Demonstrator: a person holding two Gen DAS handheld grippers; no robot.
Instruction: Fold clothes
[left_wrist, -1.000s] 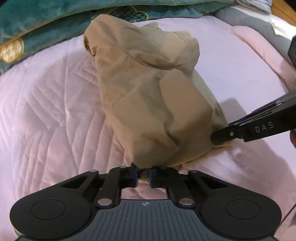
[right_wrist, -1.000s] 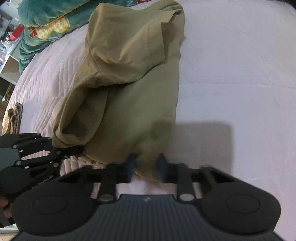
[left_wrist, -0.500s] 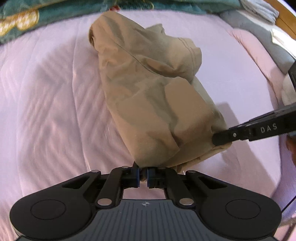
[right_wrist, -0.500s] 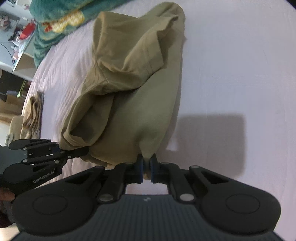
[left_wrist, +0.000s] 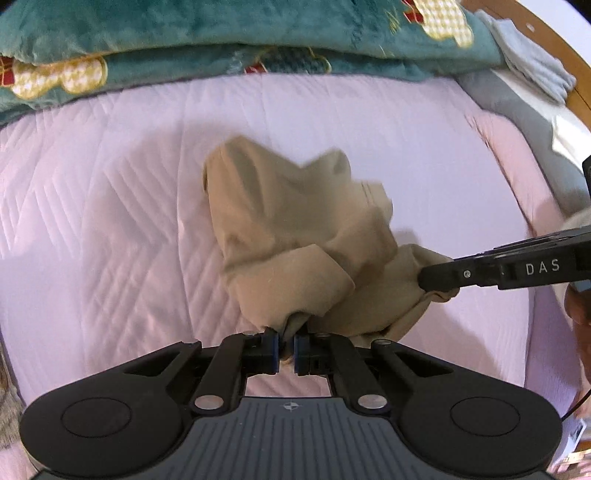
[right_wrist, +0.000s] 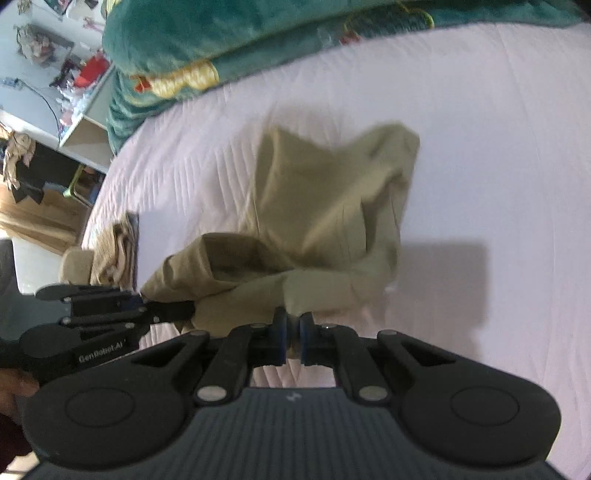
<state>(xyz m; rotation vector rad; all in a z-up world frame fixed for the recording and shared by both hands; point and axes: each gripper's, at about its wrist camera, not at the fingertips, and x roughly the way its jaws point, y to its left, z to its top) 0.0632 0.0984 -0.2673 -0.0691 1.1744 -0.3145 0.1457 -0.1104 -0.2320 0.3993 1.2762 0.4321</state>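
Scene: a khaki garment on a bed with a pink quilted cover, seen from two handheld grippers.
Garment position: mid-bed, its near end raised off the cover; the far end trails toward the head edge, where a teal blanket lies bunched.
Long axis: runs away from both grippers, from the near edge toward the teal blanket.
Left gripper: jaws nearly together, pinching a bunched fold of the garment's near hem.
Right gripper: jaws narrow, clamped on the same near hem, just beside the left one.
Which hand is nearer: judged equal; both hold the same end.
Next move, as a guess: the far end must be drawn out straight along that axis.
Containers: none visible.
Other cloth: a tan pile at the bed's left edge.
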